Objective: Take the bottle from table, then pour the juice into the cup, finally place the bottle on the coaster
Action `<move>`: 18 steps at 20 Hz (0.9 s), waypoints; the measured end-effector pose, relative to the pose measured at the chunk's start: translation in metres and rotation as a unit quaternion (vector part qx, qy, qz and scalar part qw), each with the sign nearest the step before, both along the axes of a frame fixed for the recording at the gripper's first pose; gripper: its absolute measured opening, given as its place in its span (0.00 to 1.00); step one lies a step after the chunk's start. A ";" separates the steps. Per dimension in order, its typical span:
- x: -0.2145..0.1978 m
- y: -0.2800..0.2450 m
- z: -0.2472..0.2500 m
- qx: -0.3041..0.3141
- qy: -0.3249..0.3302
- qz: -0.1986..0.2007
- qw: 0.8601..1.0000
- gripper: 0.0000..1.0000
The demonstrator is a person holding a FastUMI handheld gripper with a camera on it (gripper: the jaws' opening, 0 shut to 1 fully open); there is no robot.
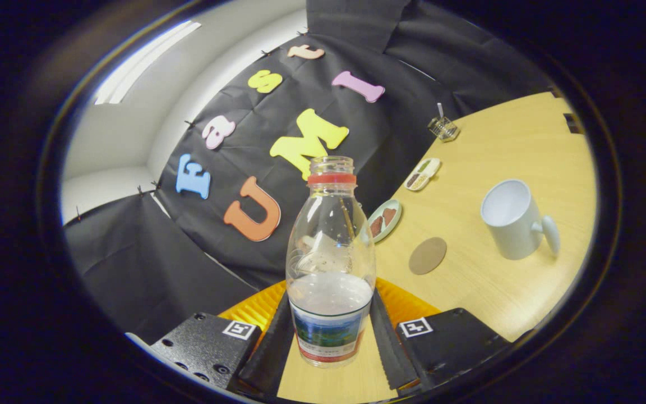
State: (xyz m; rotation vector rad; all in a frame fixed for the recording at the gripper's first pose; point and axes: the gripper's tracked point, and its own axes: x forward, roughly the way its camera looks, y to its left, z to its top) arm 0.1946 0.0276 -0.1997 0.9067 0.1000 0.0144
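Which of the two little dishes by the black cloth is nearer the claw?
The round plate holding brown pieces, just beyond the bottle that the claw grips. The oblong dish lies farther along the table, toward the small wire basket.

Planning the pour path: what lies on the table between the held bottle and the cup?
In the gripper view, only the round coaster lies between the bottle, clamped in the gripper, and the cup.

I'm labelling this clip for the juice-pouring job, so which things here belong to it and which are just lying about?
Belongs to the job:
- bottle, uncapped, between the gripper fingers, which press on both sides
- white cup
- round coaster, beyond the fingers, between bottle and cup

Just lying about:
- small plate
- oval dish
- wire holder at the table's far end
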 end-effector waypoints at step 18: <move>0.007 -0.018 0.000 0.254 -0.006 0.004 0.967 0.77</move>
